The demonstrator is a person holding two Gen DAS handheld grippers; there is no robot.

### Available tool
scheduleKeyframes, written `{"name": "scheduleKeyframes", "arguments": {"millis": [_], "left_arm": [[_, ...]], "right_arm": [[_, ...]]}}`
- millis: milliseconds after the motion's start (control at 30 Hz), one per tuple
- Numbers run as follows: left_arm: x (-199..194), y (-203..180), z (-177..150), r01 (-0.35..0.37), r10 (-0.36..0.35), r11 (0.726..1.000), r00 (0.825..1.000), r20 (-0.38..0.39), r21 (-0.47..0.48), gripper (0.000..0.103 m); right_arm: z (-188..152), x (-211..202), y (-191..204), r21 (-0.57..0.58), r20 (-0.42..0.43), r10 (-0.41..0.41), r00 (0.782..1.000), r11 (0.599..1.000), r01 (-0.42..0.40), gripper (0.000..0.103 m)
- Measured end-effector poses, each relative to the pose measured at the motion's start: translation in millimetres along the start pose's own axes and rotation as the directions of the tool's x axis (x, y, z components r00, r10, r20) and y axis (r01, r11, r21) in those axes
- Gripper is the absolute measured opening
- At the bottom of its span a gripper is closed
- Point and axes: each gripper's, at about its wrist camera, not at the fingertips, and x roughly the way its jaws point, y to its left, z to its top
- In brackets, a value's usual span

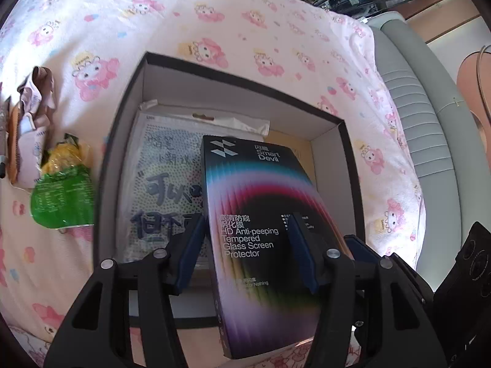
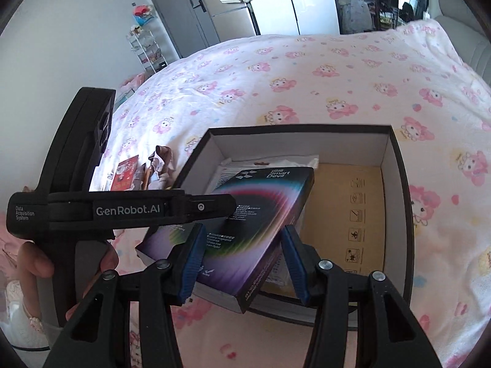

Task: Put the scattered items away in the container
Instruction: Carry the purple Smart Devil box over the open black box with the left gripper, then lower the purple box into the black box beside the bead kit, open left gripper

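Observation:
A dark "Smart Devil" screen protector box (image 1: 260, 214) is clamped flat between the fingers of my left gripper (image 1: 245, 239), one pad over its top face and one under it, tilted over the near edge of the black open container (image 1: 122, 116). The same box shows in the right wrist view (image 2: 245, 220), with the left gripper (image 2: 153, 208) on its left side. My right gripper (image 2: 242, 251) is open, with its fingers on either side of the box's near end. A printed bag (image 1: 165, 171) lies inside the container (image 2: 396, 165).
On the pink patterned bedspread (image 1: 245, 30) left of the container lie a green snack bag (image 1: 64, 193) and a crumpled pink packet (image 1: 30, 116). A red packet (image 2: 124, 173) lies further left. A grey bed frame (image 1: 429, 116) runs along the right.

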Motion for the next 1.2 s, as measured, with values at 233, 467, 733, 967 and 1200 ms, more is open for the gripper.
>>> {"name": "scheduleKeyframes", "arguments": {"millis": [233,467,733,967,1200], "left_arm": [[46.3,-11.7,-1.9,0.040,-0.042,0.999,0.993,-0.109,-0.015,0.034],[43.5,-2.2,-5.3,-0.064,0.062,0.998,0.994,-0.088,-0.013,0.034],[59.7,-14.3,-12.2,-0.136,0.140,0.990,0.978,-0.152,0.038,0.035],[77.6,-45.6,-10.0,-0.135,0.158,0.983,0.970,-0.187,0.126,0.037],[73.4,-48.8,-0.6,-0.047,0.057,0.997,0.983,-0.174,0.062,0.038]], "right_arm": [[-8.7,14.7,-38.0,0.138,-0.048,0.044,0.998,0.990,-0.037,0.037],[-8.5,12.2,-49.2,0.188,-0.046,-0.016,0.999,0.982,0.024,0.037],[-12.3,20.2,-61.5,0.218,-0.110,-0.155,0.982,0.960,0.176,0.036],[-12.1,22.0,-63.6,0.219,-0.113,-0.150,0.982,0.960,0.171,0.036],[-13.7,27.1,-64.5,0.233,-0.131,-0.123,0.984,0.961,0.151,0.036]]}}
